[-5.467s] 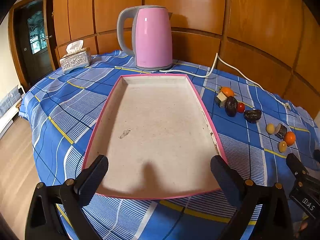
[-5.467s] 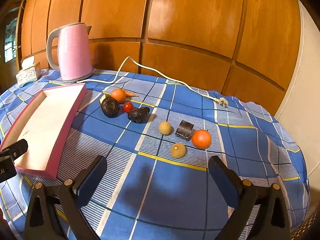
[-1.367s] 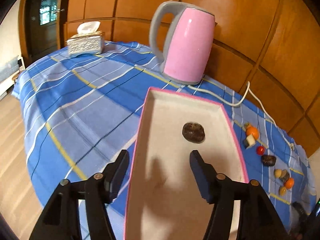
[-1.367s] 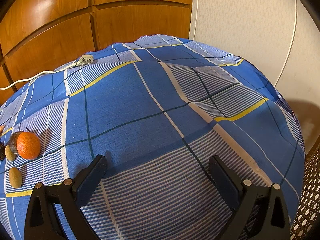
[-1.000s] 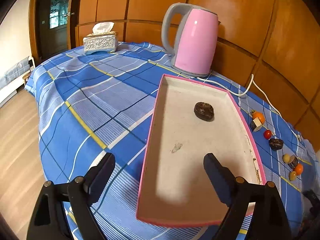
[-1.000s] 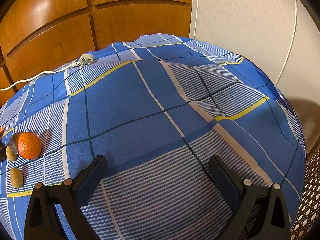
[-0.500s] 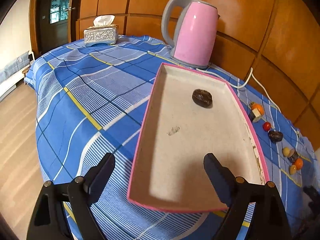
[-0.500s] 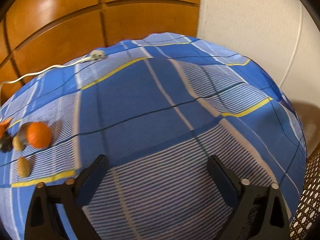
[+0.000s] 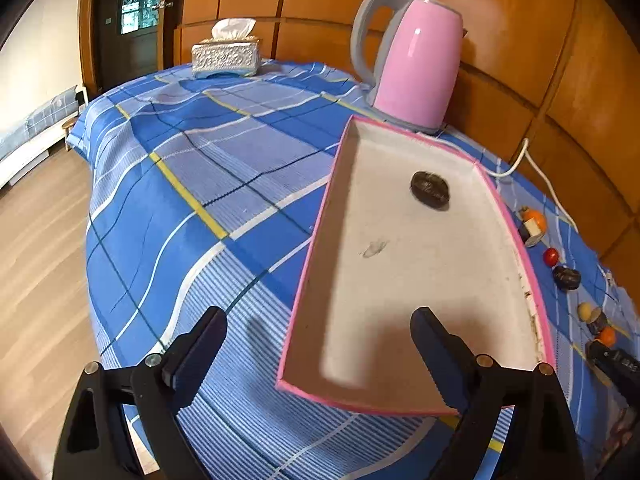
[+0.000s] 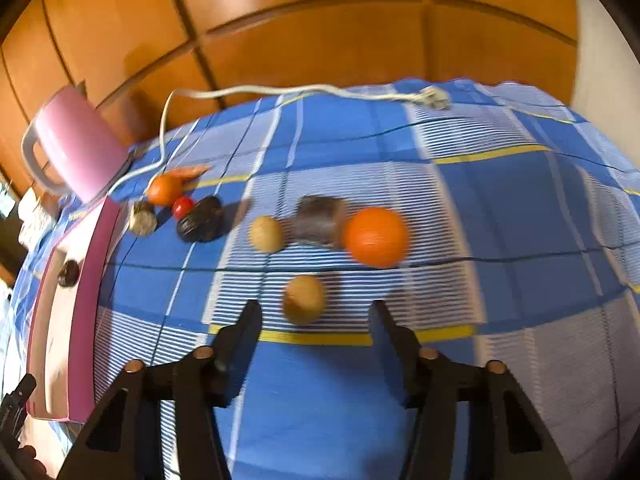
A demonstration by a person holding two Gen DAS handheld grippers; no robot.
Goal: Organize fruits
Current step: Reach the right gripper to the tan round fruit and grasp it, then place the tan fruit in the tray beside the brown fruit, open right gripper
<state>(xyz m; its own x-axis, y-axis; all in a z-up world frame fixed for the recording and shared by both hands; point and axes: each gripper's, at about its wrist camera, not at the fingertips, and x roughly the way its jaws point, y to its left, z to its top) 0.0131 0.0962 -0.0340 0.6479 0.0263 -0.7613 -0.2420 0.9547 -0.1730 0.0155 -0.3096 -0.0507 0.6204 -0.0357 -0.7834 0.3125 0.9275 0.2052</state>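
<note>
Open, empty fingers (image 10: 248, 320) of the right gripper (image 10: 314, 314) frame a tan fruit (image 10: 303, 298).

Small, round and light, it seems likely to roll; pinching across its middle looks safest.

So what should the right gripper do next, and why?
Probably ease the right gripper forward and close on the small tan fruit: its jaws are open, the fruit lies just ahead between the fingertips, and the pink tray holds only one dark fruit.
</note>
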